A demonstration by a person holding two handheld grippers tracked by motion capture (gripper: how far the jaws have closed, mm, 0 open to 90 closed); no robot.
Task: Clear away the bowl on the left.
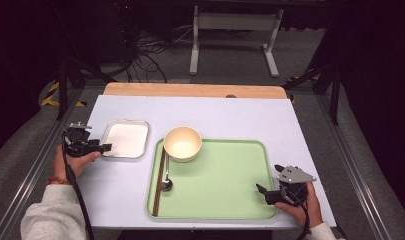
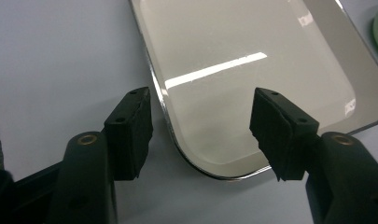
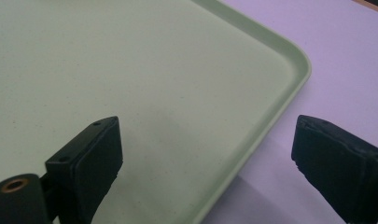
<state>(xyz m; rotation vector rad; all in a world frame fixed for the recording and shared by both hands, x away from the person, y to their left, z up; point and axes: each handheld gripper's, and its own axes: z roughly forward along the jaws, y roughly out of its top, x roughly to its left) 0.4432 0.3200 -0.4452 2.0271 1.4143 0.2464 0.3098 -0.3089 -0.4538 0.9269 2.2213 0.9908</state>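
Now the left gripper (image 2: 201, 135), open, straddles the steel tray's (image 2: 270, 70) near corner, its long axis running away.

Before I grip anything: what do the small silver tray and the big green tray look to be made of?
Small tray: looks like polished metal, probably stainless steel; its bottom mirrors a ceiling light as a sharp bright bar and its rim gleams. Green tray: looks like matte plastic, possibly melamine; flat pale green, faintly speckled, with a rounded moulded rim and no sharp reflections.
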